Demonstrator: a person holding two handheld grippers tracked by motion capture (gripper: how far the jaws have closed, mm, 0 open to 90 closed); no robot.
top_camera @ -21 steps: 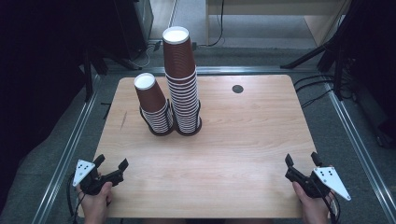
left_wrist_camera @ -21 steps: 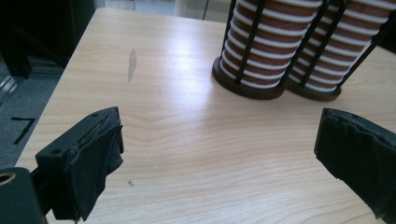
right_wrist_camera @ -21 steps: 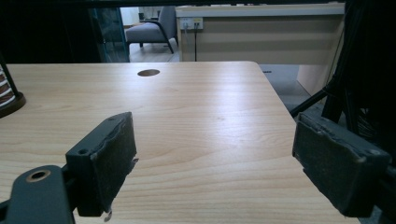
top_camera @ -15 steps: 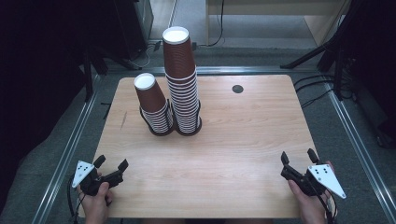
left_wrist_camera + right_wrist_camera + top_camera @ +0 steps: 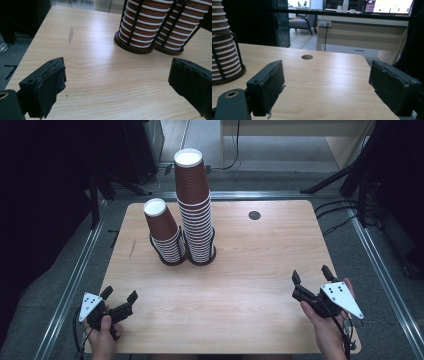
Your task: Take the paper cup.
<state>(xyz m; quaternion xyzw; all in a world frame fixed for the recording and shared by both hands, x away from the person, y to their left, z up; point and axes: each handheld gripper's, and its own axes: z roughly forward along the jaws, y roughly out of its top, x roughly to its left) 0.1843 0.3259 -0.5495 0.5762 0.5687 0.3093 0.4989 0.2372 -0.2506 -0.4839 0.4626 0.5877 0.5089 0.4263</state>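
The left tongs [image 5: 120, 301] sit at the near left corner of the wooden table [image 5: 260, 320], held in a hand [image 5: 102, 337], jaws spread wide with nothing between them. In the left gripper view the two black pads stand far apart over bare wood. The right tongs [image 5: 311, 276] are at the near right edge in the other hand [image 5: 327, 330], likewise released and empty.

Well ahead of the left tongs, and ahead and to the left of the right tongs, stand two stacks of brown paper cups. The short stack [image 5: 164, 234] and the tall stack [image 5: 196, 210] are just beside each other, each in a dark wire holder [image 5: 133, 47] with a round base. The cups have ribbed sides and white rims; no brand, label or writing can be read on them.

A small round hole [image 5: 254, 215] in the tabletop lies far ahead of the right tongs. A faint grey smear [image 5: 71, 33] marks the wood ahead of the left tongs.
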